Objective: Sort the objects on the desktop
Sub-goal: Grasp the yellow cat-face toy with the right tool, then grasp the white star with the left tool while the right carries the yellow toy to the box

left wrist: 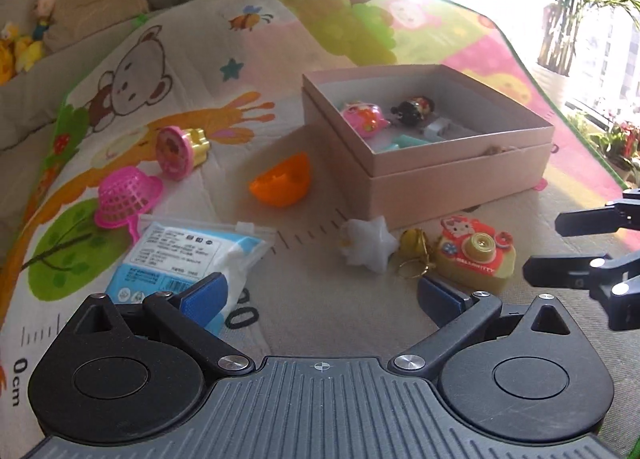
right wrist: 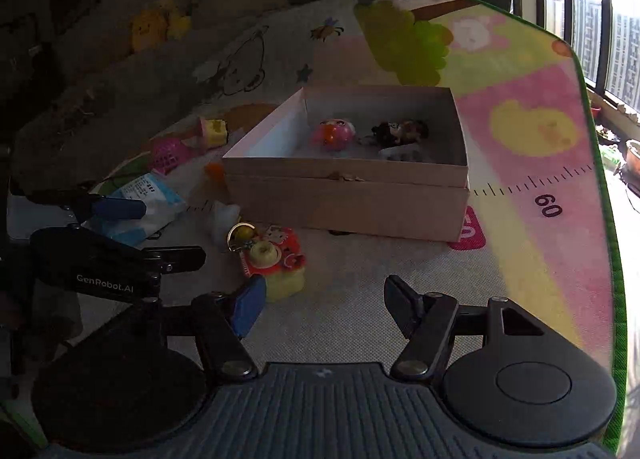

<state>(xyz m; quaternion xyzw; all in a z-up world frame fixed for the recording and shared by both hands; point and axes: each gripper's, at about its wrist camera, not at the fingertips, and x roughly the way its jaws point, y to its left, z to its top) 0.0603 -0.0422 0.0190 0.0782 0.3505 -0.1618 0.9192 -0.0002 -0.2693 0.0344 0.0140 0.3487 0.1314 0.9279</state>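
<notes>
The open pink cardboard box (left wrist: 460,183) sits ahead of both grippers on the cartoon-printed play mat (left wrist: 328,19), holding a glossy pink round toy (left wrist: 364,119) and a black-haired figurine (left wrist: 416,109). Just before its near wall lie a yellow plastic toy camera with a red front (left wrist: 474,255), a gold bell keyring (left wrist: 414,249) touching it, and a white star-shaped toy (left wrist: 366,245). The left gripper (left wrist: 324,293) hovers with fingers apart, empty, the camera ahead to its right. The right gripper (right wrist: 324,305) is likewise spread and empty, the camera just beside its blue left pad (right wrist: 248,307).
</notes>
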